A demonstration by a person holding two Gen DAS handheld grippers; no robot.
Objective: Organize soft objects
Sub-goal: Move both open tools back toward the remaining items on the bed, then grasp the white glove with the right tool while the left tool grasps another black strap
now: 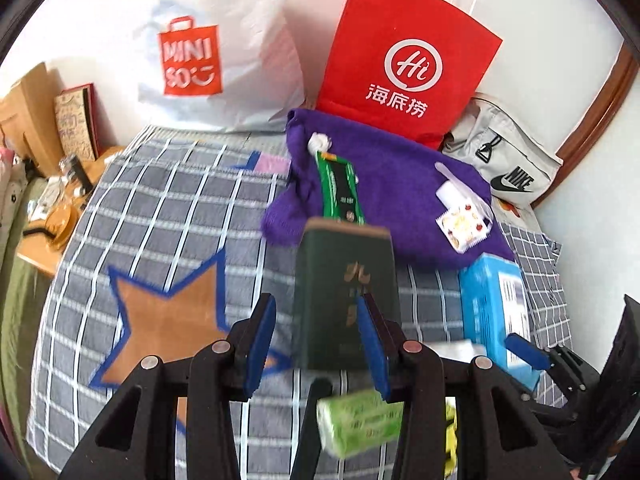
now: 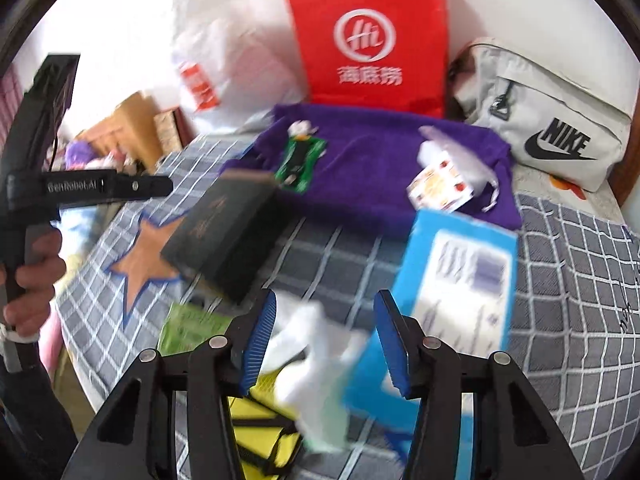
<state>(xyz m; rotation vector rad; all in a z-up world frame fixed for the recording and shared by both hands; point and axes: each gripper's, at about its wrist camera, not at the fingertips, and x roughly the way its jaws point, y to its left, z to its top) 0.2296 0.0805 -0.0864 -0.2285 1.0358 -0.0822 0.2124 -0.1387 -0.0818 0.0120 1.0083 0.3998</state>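
A purple towel (image 1: pixel 400 200) lies on the checked bedspread (image 1: pixel 168 208) below a red paper bag (image 1: pixel 404 56). A green wrapper (image 1: pixel 338 184) and small white packets (image 1: pixel 460 216) rest on it. My left gripper (image 1: pixel 316 332) is open above a dark green book (image 1: pixel 346 292), with a green tissue pack (image 1: pixel 360 420) under it. My right gripper (image 2: pixel 324 340) is open over a white crumpled plastic bag (image 2: pixel 316 356), beside a blue box (image 2: pixel 452 280) and a yellow cube (image 2: pixel 264 432). The towel (image 2: pixel 380 160) and book (image 2: pixel 228 232) also show in the right wrist view.
A white Miniso bag (image 1: pixel 208 48) and a grey Nike bag (image 1: pixel 508 160) lean at the wall. A wooden bedside table (image 1: pixel 52 216) with clutter stands left of the bed. The left gripper's handle and hand (image 2: pixel 32 208) show at the left of the right wrist view.
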